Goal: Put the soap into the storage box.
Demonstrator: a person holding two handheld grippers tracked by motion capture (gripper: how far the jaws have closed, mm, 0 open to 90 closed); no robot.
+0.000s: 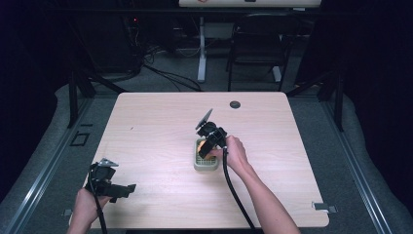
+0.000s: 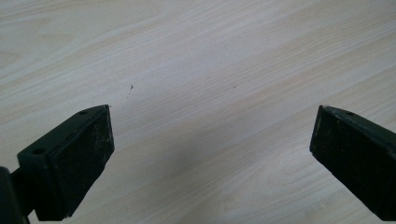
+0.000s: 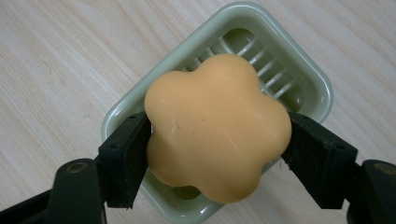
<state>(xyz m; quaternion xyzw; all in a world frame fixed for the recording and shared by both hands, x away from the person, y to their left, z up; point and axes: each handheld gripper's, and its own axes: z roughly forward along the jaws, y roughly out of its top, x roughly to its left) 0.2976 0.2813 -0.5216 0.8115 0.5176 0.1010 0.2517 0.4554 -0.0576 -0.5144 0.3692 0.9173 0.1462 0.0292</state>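
Right gripper view: my right gripper (image 3: 217, 149) clamps its fingers (image 3: 123, 158) on the slick, firm flower-shaped soap (image 3: 217, 126) across its lobes, over the green dish (image 3: 306, 77) mid-desk; left gripper (image 2: 212, 154) gapes, empty.

Pale wood-grain rectangular table (image 1: 160, 126) with small round dark grommet (image 1: 235, 104), grey carpeted floor (image 1: 350, 161), black folding chair (image 1: 256, 46) behind, dark curtained surroundings, tangled black cables (image 1: 165, 73) on floor

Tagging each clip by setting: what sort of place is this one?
Probably a lab or recording studio, not a home: a bare wooden table ringed by dark curtains, cables on the floor, and a black chair behind it.
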